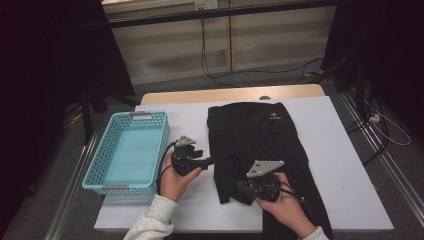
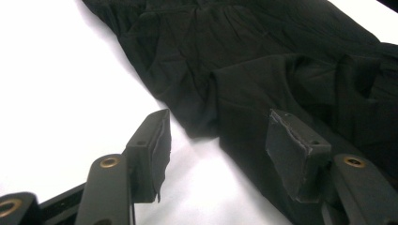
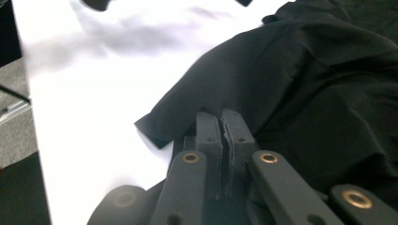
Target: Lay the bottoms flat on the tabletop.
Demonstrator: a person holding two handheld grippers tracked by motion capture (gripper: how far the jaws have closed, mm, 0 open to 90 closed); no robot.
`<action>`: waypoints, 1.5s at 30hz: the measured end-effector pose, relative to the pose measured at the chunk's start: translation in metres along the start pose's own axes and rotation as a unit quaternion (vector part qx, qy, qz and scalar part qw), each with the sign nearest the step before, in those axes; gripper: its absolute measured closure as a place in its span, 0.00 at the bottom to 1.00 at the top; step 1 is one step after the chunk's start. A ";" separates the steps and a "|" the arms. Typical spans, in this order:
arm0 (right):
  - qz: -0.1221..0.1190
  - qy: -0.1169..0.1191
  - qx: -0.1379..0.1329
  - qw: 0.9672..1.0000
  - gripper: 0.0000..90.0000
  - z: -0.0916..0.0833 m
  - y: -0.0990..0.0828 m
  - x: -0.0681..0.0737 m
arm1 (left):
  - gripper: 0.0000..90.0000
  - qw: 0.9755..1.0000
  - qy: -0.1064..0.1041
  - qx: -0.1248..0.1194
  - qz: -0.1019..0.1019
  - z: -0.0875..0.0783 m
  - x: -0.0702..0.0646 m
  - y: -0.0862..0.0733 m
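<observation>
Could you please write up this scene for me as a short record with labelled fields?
Surface: white table top
Garment: black garment lying partly folded, one end hanging over the near edge
Container: light blue basket, empty, left of the garment
Left hand-held gripper: jaws apart at the garment's edge, nothing pinched
Right hand-held gripper: jaws shut on a fold of the garment

It looked like a lab or recording workspace, not a home. Beyond the left gripper a white-covered table stood on grey carpet, with loose black cables trailing along a pale panelled wall and dark curtains hanging on either side.
</observation>
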State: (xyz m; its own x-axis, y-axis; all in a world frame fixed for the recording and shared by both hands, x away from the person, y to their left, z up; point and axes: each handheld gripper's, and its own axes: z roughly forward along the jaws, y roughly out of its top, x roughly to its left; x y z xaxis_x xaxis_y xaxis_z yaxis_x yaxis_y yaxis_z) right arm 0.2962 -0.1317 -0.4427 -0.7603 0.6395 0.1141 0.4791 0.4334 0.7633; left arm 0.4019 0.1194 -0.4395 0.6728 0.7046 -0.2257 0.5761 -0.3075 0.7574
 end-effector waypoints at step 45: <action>-0.048 0.002 0.047 0.998 0.84 0.046 0.014 0.017 | 0.34 1.000 0.025 0.005 0.006 -0.006 0.013 -0.003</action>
State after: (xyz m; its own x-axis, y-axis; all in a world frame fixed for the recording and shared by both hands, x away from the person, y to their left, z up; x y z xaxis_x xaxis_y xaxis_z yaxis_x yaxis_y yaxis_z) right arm 0.3102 -0.0852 -0.4594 -0.8065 0.5896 0.0452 0.4421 0.5505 0.7082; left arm 0.4059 0.1329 -0.4414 0.6560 0.7317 -0.1853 0.5727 -0.3226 0.7536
